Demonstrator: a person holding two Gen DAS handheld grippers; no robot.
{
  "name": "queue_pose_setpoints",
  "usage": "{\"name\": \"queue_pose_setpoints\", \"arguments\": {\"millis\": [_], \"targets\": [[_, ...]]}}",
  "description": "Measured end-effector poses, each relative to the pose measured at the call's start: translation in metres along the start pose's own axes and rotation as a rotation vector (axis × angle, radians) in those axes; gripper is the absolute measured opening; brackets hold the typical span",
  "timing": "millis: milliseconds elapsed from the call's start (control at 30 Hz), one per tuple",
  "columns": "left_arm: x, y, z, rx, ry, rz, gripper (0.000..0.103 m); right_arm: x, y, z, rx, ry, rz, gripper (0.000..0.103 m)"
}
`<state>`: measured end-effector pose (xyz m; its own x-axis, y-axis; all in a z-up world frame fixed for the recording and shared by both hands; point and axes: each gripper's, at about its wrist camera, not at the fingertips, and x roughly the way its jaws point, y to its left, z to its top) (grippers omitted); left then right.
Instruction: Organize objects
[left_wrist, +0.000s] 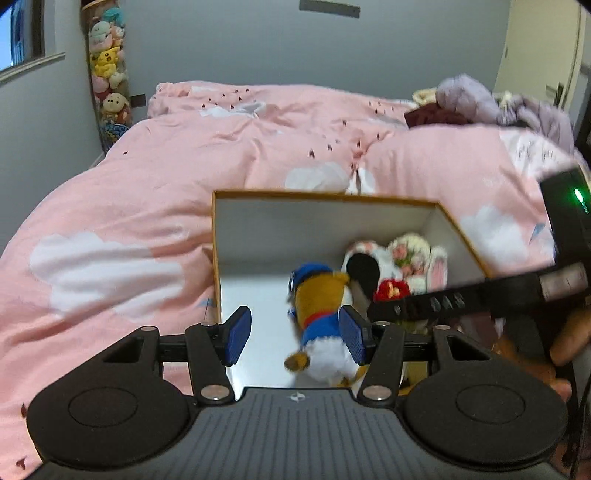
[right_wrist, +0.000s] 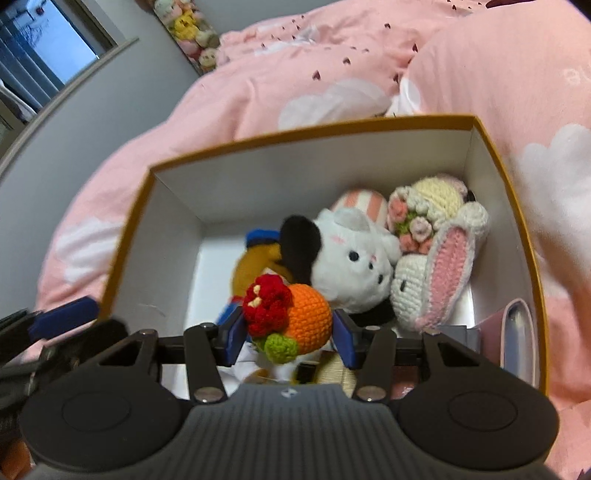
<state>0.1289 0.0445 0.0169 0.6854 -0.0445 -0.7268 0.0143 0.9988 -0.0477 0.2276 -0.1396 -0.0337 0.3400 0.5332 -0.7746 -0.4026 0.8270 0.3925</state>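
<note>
We worked over a bed covered with a pink quilt printed with white clouds (left_wrist: 129, 192), beside a grey wall, and on the quilt stood an open cardboard box with orange rim and white inside (left_wrist: 325, 196). At the left, our left gripper (left_wrist: 295, 334) hung over the near edge of the box with its blue pads (left_wrist: 238, 334) set wide; the brown plush duck in blue cap and blue jacket (left_wrist: 317, 306) lay between them, touching only the right pad as far as we could see, so we judged it released. Its long axis ran away from the gripper, head toward the far wall. To the right, our right gripper (right_wrist: 290, 334) held the orange crocheted ball with red flower and green leaf (right_wrist: 295, 319) between narrow pads, just above the duck. A white plush animal with a black ear (right_wrist: 354, 266) and a white crocheted rabbit with pink ears (right_wrist: 436, 273) lay further right. We judged the free floor lay to the left.
</note>
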Motion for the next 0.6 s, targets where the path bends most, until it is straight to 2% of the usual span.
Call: {"name": "queue_pose_setpoints", "arguments": {"millis": [167,300,433,600], "targets": [[0.001,-0.001,-0.012,-0.041,0.035,-0.010,0.062,0.011,0.000,-0.003,0.008,0.018,-0.014,0.053],[-0.003,0.000,-0.019,-0.070,0.033,-0.014,0.062,0.010,0.004,-0.006,-0.011,0.011,-0.027,0.054],[-0.015,-0.001,-0.023,-0.131,0.012,-0.038,0.062,0.003,0.006,-0.006,-0.003,-0.007,-0.011,0.060],[-0.034,-0.007,-0.033,-0.206,-0.031,-0.054,0.062,-0.017,0.015,-0.011,-0.041,-0.049,-0.018,0.060]]}}
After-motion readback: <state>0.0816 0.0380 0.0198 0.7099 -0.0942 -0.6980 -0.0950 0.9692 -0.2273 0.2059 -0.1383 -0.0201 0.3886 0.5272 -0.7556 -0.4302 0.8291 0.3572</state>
